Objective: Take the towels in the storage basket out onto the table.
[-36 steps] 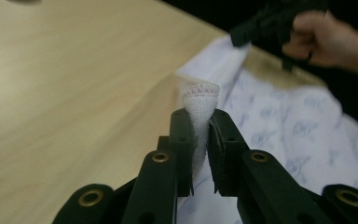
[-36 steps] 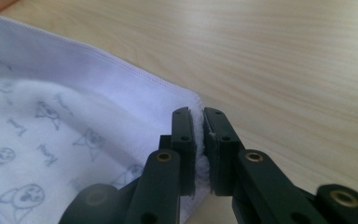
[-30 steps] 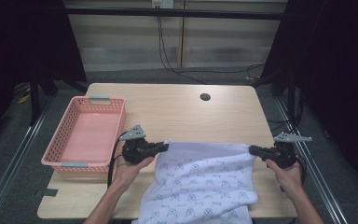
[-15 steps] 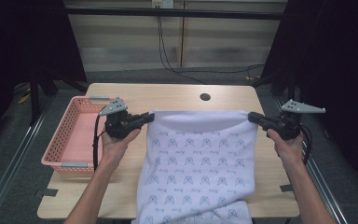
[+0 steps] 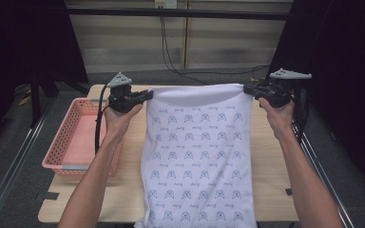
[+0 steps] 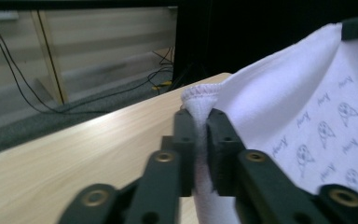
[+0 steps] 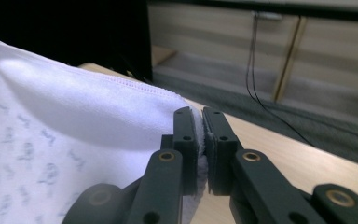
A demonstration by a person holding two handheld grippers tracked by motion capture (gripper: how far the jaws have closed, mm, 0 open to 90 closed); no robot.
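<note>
Towel [image 5: 197, 156] was white with small blue prints, and I had left gripper [image 5: 145, 96] and right gripper [image 5: 247, 89] pinching its 12 o'clock corners.

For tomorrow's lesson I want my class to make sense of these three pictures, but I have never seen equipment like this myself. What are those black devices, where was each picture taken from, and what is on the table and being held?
There is no robot here. A person holds a hand-held gripping tool in each hand: the left tool and the right tool. Each has two black jaws that pinch shut.

The wide picture comes from a fixed camera above the person, looking down on a wooden table. The two close-up pictures come from small cameras riding on each tool, looking along its jaws.

Both tools are shut on the top corners of a white cloth printed with small blue figures, holding it stretched out between them, so it hangs down over the table's near edge. In the close-ups the fabric is squeezed between the jaws.

On the table's left side sits a pink basket, with nothing visible in it.
</note>
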